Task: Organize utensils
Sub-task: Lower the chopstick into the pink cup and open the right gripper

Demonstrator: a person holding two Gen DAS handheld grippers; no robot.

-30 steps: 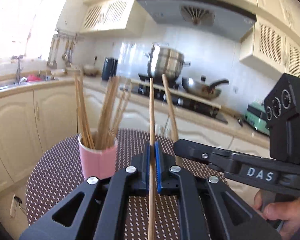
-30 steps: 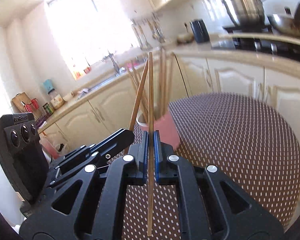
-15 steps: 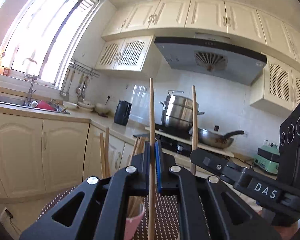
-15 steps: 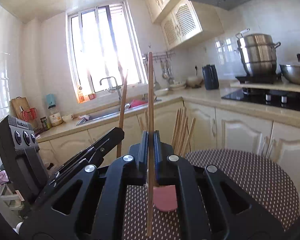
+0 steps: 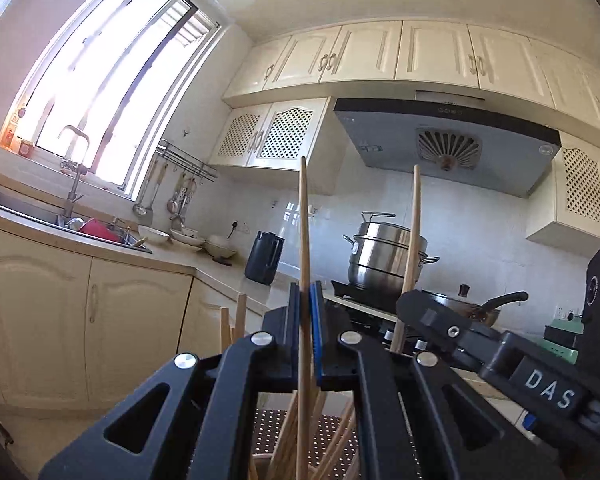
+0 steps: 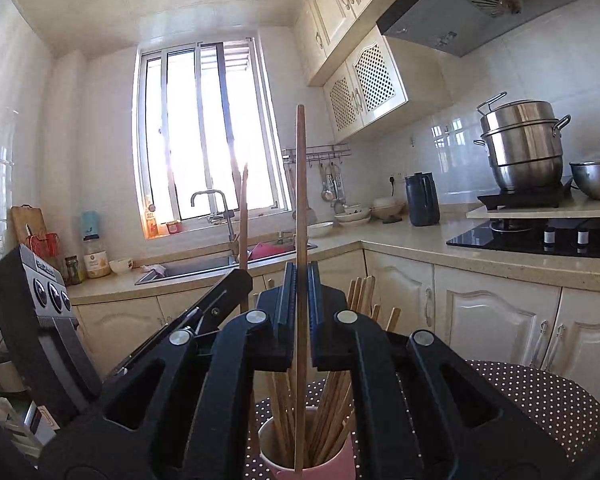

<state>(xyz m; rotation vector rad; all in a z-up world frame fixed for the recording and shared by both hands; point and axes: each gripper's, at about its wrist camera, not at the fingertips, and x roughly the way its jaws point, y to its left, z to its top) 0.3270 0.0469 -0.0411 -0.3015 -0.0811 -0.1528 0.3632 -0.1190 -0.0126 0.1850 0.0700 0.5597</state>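
Observation:
My left gripper (image 5: 305,320) is shut on an upright wooden chopstick (image 5: 304,232). Its lower end hangs among several chopsticks (image 5: 288,436) at the bottom edge of the left wrist view. My right gripper (image 6: 301,300) is shut on a second upright chopstick (image 6: 300,184). In the picture, that chopstick's lower end lies over the mouth of a pink cup (image 6: 328,470) full of chopsticks (image 6: 332,396). Whether the tip is inside the cup I cannot tell. The two grippers sit side by side: the right gripper (image 5: 424,314) shows in the left wrist view, and the left gripper (image 6: 228,292) in the right wrist view.
The cup stands on a round table with a brown dotted cloth (image 6: 540,400). Behind it runs an L-shaped counter with a sink (image 6: 220,264), a black kettle (image 6: 420,200), a steel pot (image 6: 524,148) on the hob, and wall cupboards (image 5: 380,56) above.
Both grippers have tipped upward and risen a little with their chopsticks still clamped. The pink cup has slid from the middle of each view to the bottom edge.

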